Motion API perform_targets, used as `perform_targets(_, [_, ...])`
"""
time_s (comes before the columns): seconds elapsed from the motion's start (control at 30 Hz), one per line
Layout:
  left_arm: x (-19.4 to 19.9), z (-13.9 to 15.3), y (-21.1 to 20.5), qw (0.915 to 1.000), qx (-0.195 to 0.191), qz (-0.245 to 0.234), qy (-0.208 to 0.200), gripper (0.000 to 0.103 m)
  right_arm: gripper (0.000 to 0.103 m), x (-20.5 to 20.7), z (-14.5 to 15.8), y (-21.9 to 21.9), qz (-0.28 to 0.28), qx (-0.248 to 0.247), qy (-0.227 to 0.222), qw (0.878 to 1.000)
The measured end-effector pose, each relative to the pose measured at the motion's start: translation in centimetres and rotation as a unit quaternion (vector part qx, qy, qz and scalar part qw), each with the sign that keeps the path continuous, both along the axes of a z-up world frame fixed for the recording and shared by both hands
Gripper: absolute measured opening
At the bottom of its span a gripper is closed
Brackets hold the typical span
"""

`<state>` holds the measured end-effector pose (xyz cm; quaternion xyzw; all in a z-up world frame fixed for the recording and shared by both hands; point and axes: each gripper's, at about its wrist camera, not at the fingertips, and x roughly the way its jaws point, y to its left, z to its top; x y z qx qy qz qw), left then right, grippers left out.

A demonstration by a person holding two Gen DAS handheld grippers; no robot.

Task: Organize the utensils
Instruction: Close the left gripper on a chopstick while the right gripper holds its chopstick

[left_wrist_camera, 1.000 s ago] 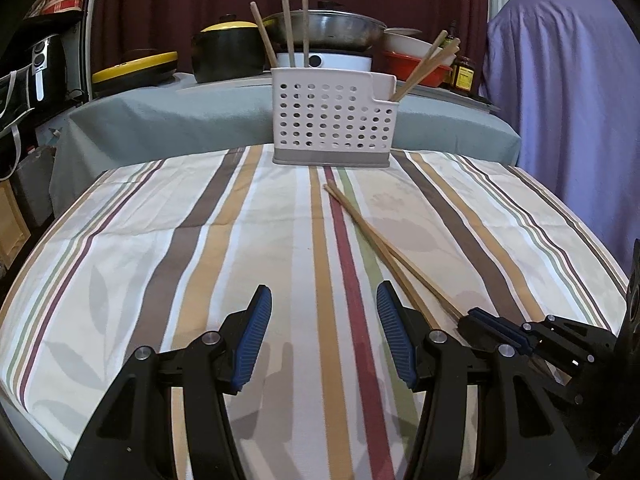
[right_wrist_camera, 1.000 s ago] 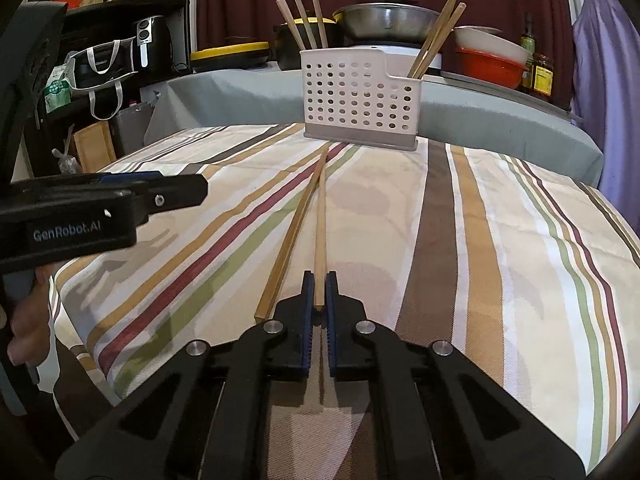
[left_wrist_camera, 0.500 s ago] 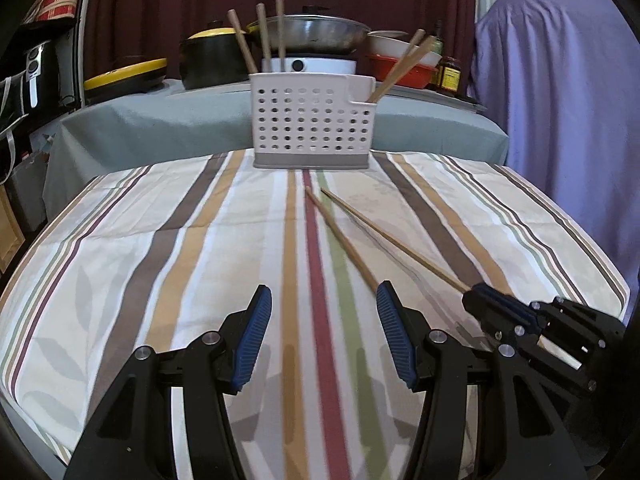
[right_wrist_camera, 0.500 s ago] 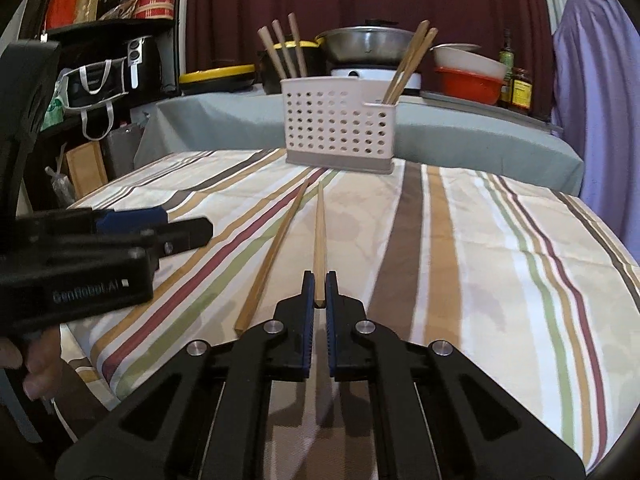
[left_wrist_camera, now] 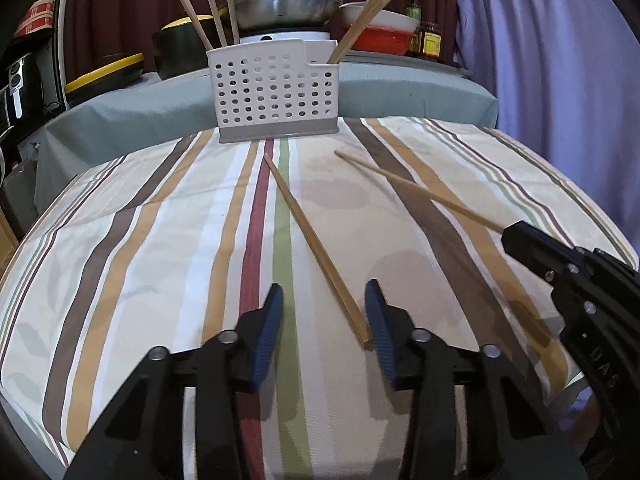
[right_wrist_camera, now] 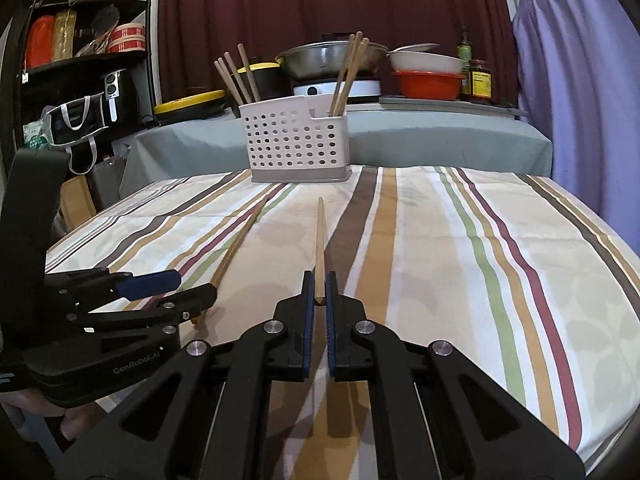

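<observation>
The round table under its striped cloth (left_wrist_camera: 132, 264) fills both views; at twelve o'clock on it stands the white perforated plastic utensil caddy (left_wrist_camera: 276, 94), with wooden chopsticks upright in its left and right compartments. Two loose chopsticks are your concern. The lifted wooden chopstick (right_wrist_camera: 319, 240) points at twelve o'clock toward the caddy; your right gripper (right_wrist_camera: 319, 300) is clamped tight on its near end, and it has risen off the cloth and swung away from its partner. The flat-lying wooden chopstick (left_wrist_camera: 316, 246) remains on the cloth, running from eleven o'clock down to your left gripper (left_wrist_camera: 324, 320). Those jaws have just been narrowing and now straddle its near end, the right pad just beside the wood, no grip yet visible. Judged so: one stick is ready to carry, the second about to be seized.
</observation>
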<state>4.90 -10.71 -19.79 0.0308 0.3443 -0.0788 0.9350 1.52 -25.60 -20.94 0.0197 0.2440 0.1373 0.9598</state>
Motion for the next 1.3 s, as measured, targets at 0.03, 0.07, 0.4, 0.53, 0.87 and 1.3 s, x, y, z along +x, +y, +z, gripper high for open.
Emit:
perform_targets(0.03, [-0.1, -0.1, -0.1, 1.0, 0.004, 0.0, 0.0, 0.038, 0.006, 0.0, 0.0, -0.1, 0.0, 0.002, 0.0, 1.0])
perform_targets(0.07, [-0.3, -0.1, -0.1, 1.0, 0.007, 0.001, 0.0, 0.037, 0.006, 0.1, 0.0, -0.3, -0.001, 0.004, 0.001, 1.0])
perform_targets(0.4, [-1.2, -0.4, 0.0, 0.9997, 0.022, 0.006, -0.001, 0.031, 0.006, -0.1, 0.0, -0.6, 0.0, 0.012, 0.0, 1.0])
perform_targets(0.53, [-1.5, -0.4, 0.0, 0.9998, 0.019, 0.001, -0.005, 0.022, 0.006, -0.2, 0.1, -0.7, -0.001, 0.012, -0.002, 1.0])
perform_targets(0.87, [-1.9, -0.5, 0.1, 0.9998, 0.014, -0.007, -0.01, 0.009, 0.006, -0.2, 0.1, -0.7, -0.001, 0.012, -0.003, 1.0])
perform_targets(1.3, [-2.7, 1.3, 0.7, 0.9988, 0.005, -0.005, -0.049, 0.007, 0.006, -1.1, 1.5, -0.4, -0.005, 0.003, -0.024, 1.0])
